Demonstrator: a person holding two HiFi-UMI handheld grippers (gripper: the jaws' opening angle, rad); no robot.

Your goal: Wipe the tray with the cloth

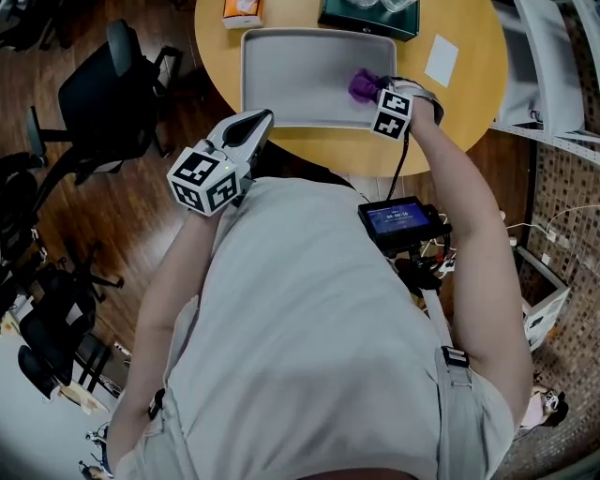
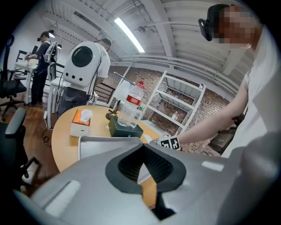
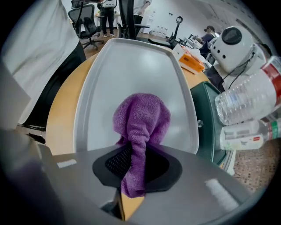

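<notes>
A grey rectangular tray [image 1: 300, 75] lies on the round wooden table [image 1: 469, 112]. A purple cloth [image 1: 363, 85] rests bunched on the tray's right part. My right gripper [image 1: 377, 94] is shut on it. In the right gripper view the cloth [image 3: 141, 121] hangs clamped between the jaws of the right gripper [image 3: 134, 165], over the tray [image 3: 127, 66]. My left gripper [image 1: 260, 120] hovers off the table's near edge, by the tray's near-left corner. In the left gripper view the left gripper [image 2: 141, 170] has its jaws together and nothing between them.
An orange tissue box [image 1: 242, 11] and a dark green box [image 1: 367, 17] with plastic bottles stand behind the tray. A white paper [image 1: 441, 59] lies at the table's right. A metal shelf [image 1: 553, 66] stands on the right and office chairs [image 1: 103, 94] on the left.
</notes>
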